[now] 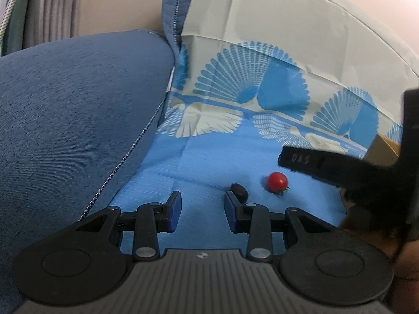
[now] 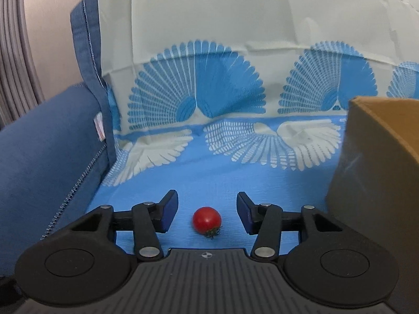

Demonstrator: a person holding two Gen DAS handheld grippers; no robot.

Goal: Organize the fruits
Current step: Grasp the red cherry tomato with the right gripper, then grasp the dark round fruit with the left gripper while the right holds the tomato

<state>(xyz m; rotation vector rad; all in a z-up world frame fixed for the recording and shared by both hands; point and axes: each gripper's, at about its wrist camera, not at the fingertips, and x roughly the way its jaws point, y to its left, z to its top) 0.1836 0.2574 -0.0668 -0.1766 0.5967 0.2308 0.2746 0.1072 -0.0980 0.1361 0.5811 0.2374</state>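
While the cherry tomato (image 2: pixel 207 219) lies on the blue patterned cloth (image 2: pixel 209 178), it sits between the right gripper (image 2: pixel 207 209) pads, jaws spread, not touching it. Cardboard box (image 2: pixel 377 157) just to its right. Left gripper (image 1: pixel 203 206) spread & empty w/ a small dark fruit (image 1: pixel 239 191) by its right pad.

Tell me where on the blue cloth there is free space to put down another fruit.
The widest free patch on the cloth lies between the blue cushion and the cardboard box, ahead of the cherry tomato. It is crowded around the tomato and the dark fruit, where both grippers work.
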